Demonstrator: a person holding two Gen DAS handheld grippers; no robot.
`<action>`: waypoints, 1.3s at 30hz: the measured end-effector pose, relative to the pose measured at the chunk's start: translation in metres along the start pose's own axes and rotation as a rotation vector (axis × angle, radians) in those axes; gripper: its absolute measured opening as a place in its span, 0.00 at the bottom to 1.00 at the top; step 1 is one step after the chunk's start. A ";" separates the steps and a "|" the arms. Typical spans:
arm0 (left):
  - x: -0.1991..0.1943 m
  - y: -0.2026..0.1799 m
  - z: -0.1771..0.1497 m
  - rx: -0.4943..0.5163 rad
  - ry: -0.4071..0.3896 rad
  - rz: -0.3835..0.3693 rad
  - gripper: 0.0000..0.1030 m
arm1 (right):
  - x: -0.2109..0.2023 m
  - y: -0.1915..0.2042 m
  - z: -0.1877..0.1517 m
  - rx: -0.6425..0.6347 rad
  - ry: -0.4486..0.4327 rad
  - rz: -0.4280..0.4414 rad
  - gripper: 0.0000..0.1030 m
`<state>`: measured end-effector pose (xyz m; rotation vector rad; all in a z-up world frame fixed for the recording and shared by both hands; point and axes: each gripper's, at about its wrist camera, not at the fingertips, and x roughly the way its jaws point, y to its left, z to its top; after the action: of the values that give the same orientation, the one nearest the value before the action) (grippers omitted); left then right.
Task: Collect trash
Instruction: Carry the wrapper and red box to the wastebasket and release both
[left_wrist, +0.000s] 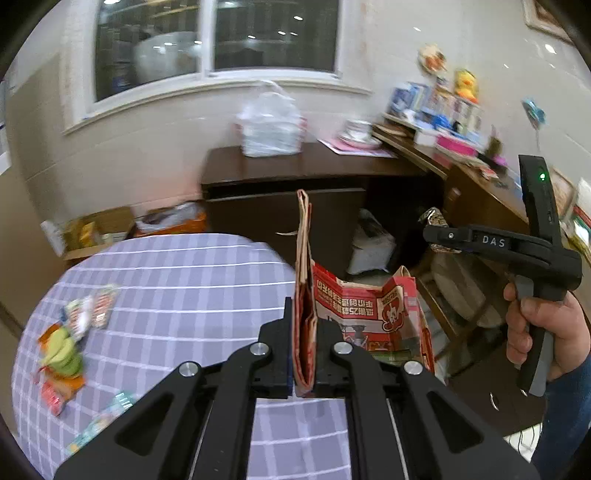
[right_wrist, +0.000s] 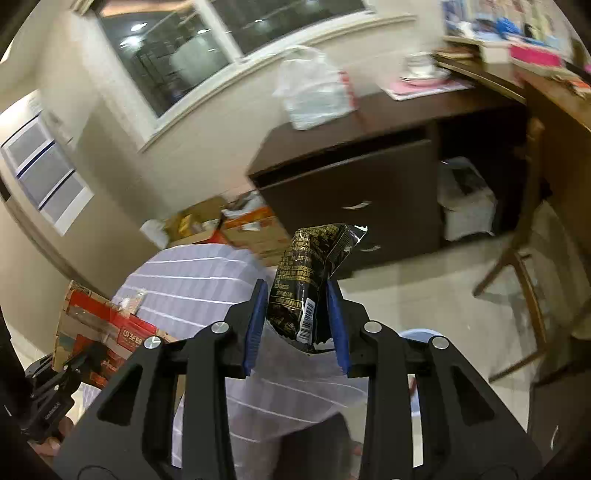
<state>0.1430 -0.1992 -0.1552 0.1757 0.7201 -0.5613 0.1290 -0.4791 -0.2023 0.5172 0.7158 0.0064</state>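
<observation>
My left hand-held gripper (left_wrist: 302, 354) was pinched tight on the folded edge of a red paper bag (left_wrist: 364, 314), held upright beside the checked counter (left_wrist: 177, 280). My right hand-held gripper (right_wrist: 297, 325) clamped a black-and-gold wrapper (right_wrist: 308, 280) between its blue pads (right_wrist: 255, 328), off the counter's edge. Several snack packets (left_wrist: 70, 343) lay on the counter's left side.

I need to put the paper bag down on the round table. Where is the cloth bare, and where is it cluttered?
The checked tablecloth is bare across its middle and far side, up to the edge facing the dark cabinet. Crowded: the pile of snack wrappers along the left rim. The paper bag, held in the left hand-held gripper, hangs at the table's right edge, next to that free stretch.
</observation>
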 end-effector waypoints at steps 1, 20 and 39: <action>0.008 -0.007 0.003 0.014 0.008 -0.009 0.05 | -0.002 -0.009 -0.001 0.013 0.000 -0.011 0.31; 0.199 -0.146 -0.006 0.308 0.354 -0.083 0.05 | 0.033 -0.135 -0.024 0.197 0.100 -0.095 0.31; 0.214 -0.145 0.013 0.281 0.350 -0.007 0.79 | 0.087 -0.168 -0.060 0.299 0.241 -0.178 0.94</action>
<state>0.2029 -0.4158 -0.2829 0.5433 0.9793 -0.6451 0.1292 -0.5837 -0.3707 0.7449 1.0051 -0.2106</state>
